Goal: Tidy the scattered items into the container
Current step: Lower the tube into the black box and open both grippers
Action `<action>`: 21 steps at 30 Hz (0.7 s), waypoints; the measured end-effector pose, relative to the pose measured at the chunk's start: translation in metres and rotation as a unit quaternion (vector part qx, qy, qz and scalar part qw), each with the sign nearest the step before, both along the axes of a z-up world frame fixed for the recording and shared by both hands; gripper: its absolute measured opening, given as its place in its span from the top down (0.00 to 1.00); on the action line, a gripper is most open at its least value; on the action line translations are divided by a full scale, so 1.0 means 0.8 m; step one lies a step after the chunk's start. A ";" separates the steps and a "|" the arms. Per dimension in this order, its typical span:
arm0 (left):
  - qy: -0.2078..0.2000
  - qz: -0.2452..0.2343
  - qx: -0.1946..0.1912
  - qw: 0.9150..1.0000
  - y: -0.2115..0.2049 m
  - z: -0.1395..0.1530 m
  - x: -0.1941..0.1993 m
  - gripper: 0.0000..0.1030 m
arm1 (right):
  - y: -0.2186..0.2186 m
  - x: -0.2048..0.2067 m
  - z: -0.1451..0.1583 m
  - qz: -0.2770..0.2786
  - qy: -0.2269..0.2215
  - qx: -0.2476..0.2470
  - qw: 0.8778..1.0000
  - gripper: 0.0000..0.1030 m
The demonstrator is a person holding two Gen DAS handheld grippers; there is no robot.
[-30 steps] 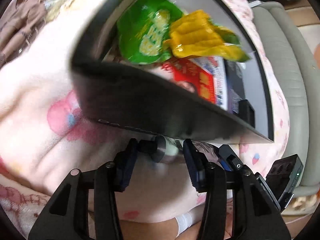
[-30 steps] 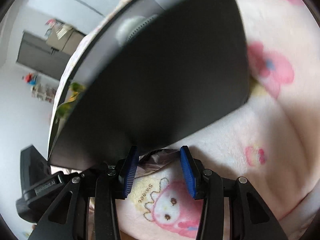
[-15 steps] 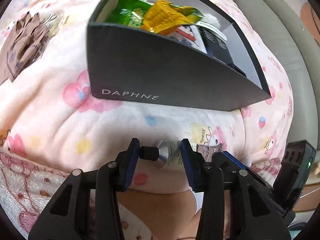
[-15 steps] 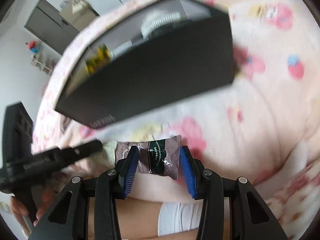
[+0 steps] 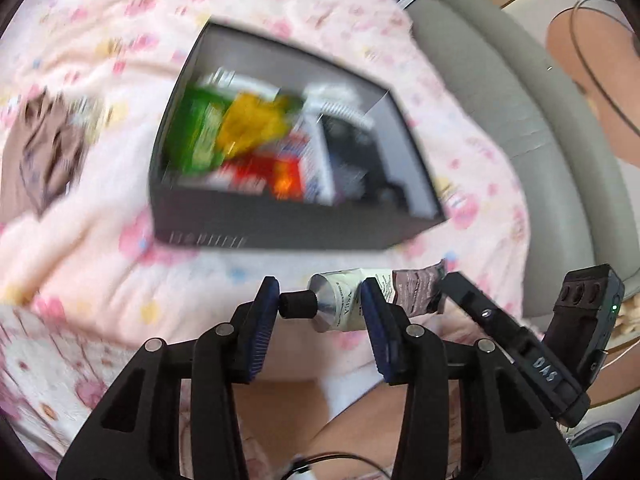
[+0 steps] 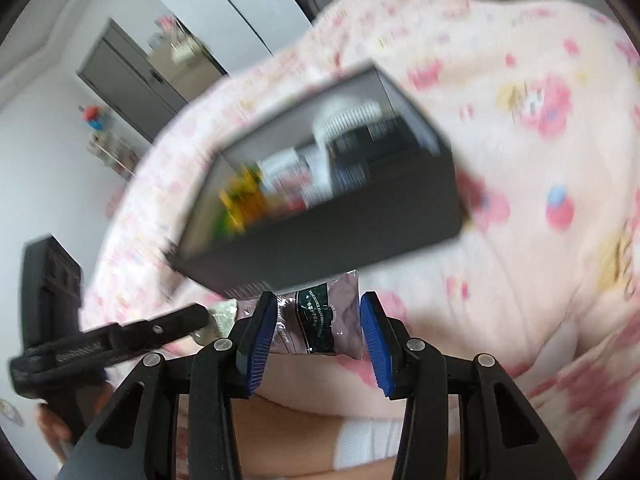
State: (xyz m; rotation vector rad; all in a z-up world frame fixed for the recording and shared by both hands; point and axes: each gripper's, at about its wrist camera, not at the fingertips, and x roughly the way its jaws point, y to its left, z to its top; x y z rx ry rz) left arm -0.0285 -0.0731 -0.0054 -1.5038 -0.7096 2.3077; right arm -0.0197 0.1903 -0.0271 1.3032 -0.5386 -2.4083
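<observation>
A metal hand-cream tube (image 5: 340,304) with a black cap and a mauve flat end (image 6: 320,320) is held in the air by both grippers. My left gripper (image 5: 318,306) is shut on its cap end. My right gripper (image 6: 318,320) is shut on its flat end. The dark open box (image 5: 280,216) lies ahead on the pink blanket, also in the right wrist view (image 6: 340,232). It holds green and yellow snack bags (image 5: 240,128), a red packet and dark boxes. The tube is in front of the box and above its near wall.
A pink cartoon-print blanket (image 5: 120,280) covers the seat. A brown cloth item (image 5: 40,160) lies left of the box. A grey sofa cushion (image 5: 520,100) runs along the right. A room with grey cabinets (image 6: 132,80) is behind.
Both grippers have risen with the tube, from down beside the box wall to a height where the box's inside shows. The view is blurred by motion.
</observation>
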 end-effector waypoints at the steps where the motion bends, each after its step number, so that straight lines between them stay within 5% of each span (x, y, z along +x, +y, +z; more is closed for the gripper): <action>1: 0.010 -0.001 0.004 1.000 0.000 0.010 -0.013 0.59 | 0.002 -0.005 0.013 0.001 0.014 -0.004 1.000 0.61; 4: 0.014 0.001 0.009 1.000 0.003 0.027 -0.056 0.59 | -0.002 -0.049 0.055 0.013 0.056 0.016 0.998 0.61; 9: 0.019 0.001 -0.016 1.000 0.038 0.016 -0.161 0.59 | -0.013 -0.146 0.072 0.036 0.051 0.036 0.997 0.61; 15: -0.020 -0.013 -0.030 0.999 0.053 -0.031 -0.259 0.59 | -0.025 -0.237 0.034 0.053 0.017 0.071 0.996 0.61; 21: -0.053 -0.027 -0.071 0.996 0.066 -0.077 -0.280 0.59 | -0.033 -0.263 -0.023 0.056 -0.037 0.095 0.993 0.61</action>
